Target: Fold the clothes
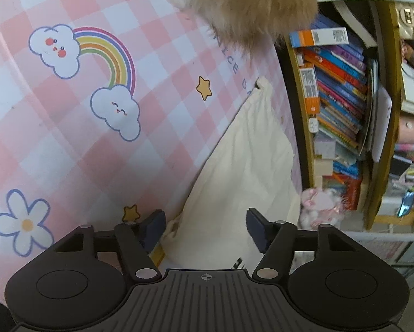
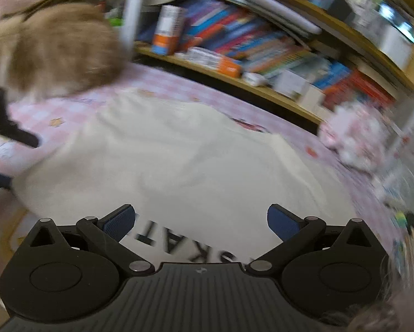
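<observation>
A cream garment [image 1: 242, 171] lies on the pink checked mat [image 1: 96, 152], one narrow end reaching toward the mat's far edge. My left gripper [image 1: 206, 229] hovers over the near part of it, jaws apart, with cloth showing between the pads but not pinched. In the blurred right wrist view the same garment [image 2: 179, 152] spreads wide, with black letters [image 2: 179, 244] printed near me. Above that lettering my right gripper [image 2: 201, 221] stands open with nothing held. At the left edge of that view, dark fingers [image 2: 18, 135] of the left gripper sit by the garment's corner.
A tan furry thing [image 1: 248, 5] rests on the mat's far side, also seen as a tan furry mass [image 2: 54, 47]. A wooden bookshelf [image 1: 345, 96] packed with books borders the mat. A pink plush toy [image 1: 320, 207] lies beside the shelf.
</observation>
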Motion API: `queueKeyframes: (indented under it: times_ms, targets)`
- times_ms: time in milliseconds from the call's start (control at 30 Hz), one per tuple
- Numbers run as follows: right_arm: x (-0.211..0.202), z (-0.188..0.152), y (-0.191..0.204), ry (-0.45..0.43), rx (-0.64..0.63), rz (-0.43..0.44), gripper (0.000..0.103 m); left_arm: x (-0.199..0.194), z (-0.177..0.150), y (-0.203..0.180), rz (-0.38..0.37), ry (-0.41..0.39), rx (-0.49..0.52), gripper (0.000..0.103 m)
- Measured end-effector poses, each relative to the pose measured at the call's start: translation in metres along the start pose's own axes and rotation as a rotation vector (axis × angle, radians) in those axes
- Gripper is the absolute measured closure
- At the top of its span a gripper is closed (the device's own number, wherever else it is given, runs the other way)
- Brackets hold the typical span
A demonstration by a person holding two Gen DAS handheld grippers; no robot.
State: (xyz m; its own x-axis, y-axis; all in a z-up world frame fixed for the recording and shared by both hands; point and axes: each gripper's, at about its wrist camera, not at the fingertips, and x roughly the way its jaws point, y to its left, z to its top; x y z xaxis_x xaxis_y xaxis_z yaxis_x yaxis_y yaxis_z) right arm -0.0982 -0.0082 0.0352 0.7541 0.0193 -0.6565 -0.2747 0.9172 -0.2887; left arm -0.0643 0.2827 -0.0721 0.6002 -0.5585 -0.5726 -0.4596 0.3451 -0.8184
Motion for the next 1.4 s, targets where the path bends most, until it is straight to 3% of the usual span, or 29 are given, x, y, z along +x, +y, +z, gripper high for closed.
queueKeyframes:
  times_ms: [100,167,233,333,400,467,633,700,733,767,800,833,967,1133,1233,1300,1333,1367,1400]
  targets:
    - [0.004,0.011,0.019,-0.011,-0.087,0.065,0.000,0.003,0.002,0.004,0.000,-0.001,-0.019,0.065]
    - [0.005,0.017,0.035,-0.013,-0.164,0.152,0.000,0.007,0.003,0.005,0.003,0.011,-0.018,0.075]
    - [0.009,0.022,0.051,0.002,-0.247,0.235,0.000,0.010,0.003,0.001,-0.015,0.029,-0.002,0.093]
    - [0.014,0.030,0.073,0.006,-0.353,0.320,0.004,0.011,0.000,-0.014,-0.067,0.046,0.057,0.093]
    - [0.015,0.034,0.086,-0.003,-0.411,0.361,0.015,0.010,-0.002,-0.026,-0.091,0.053,0.108,0.093]
    - [0.015,0.037,0.095,-0.009,-0.450,0.388,0.038,0.010,-0.004,-0.033,-0.103,0.059,0.132,0.093]
    - [0.022,0.043,0.111,0.016,-0.495,0.426,0.068,0.007,-0.007,-0.037,-0.125,0.062,0.143,0.092]
    - [0.026,0.045,0.112,0.042,-0.486,0.421,0.084,0.001,-0.004,-0.033,-0.129,0.045,0.136,0.084]
    - [0.027,0.046,0.108,0.049,-0.471,0.420,0.093,-0.003,-0.002,-0.031,-0.132,0.031,0.132,0.073]
    - [0.028,0.047,0.105,0.056,-0.455,0.419,0.096,-0.008,0.001,-0.028,-0.130,0.008,0.132,0.064]
    - [0.029,0.048,0.101,0.062,-0.439,0.418,0.096,-0.012,0.003,-0.026,-0.123,-0.013,0.132,0.043]
    - [0.029,0.050,0.096,0.064,-0.416,0.415,0.097,-0.015,0.006,-0.021,-0.119,-0.023,0.126,0.034]
    - [0.026,0.059,0.076,0.074,-0.308,0.425,0.097,-0.004,0.011,-0.003,-0.155,0.050,0.030,0.025]
    - [0.017,0.069,0.066,0.067,-0.255,0.476,0.097,0.030,0.009,0.007,-0.232,0.167,-0.074,0.024]
    - [0.009,0.069,0.065,0.084,-0.223,0.531,0.096,0.041,0.009,0.006,-0.270,0.191,-0.102,0.023]
    - [0.008,0.067,0.068,0.109,-0.235,0.542,0.079,0.042,0.009,0.007,-0.286,0.191,-0.115,0.023]
    - [0.006,0.066,0.068,0.104,-0.240,0.520,0.046,0.042,0.009,0.008,-0.296,0.191,-0.120,0.023]
    - [0.004,0.065,0.068,0.098,-0.244,0.499,0.028,0.042,0.009,0.008,-0.306,0.191,-0.125,0.023]
    - [0.000,0.063,0.066,0.080,-0.245,0.490,0.029,0.041,0.009,0.010,-0.313,0.190,-0.130,0.023]
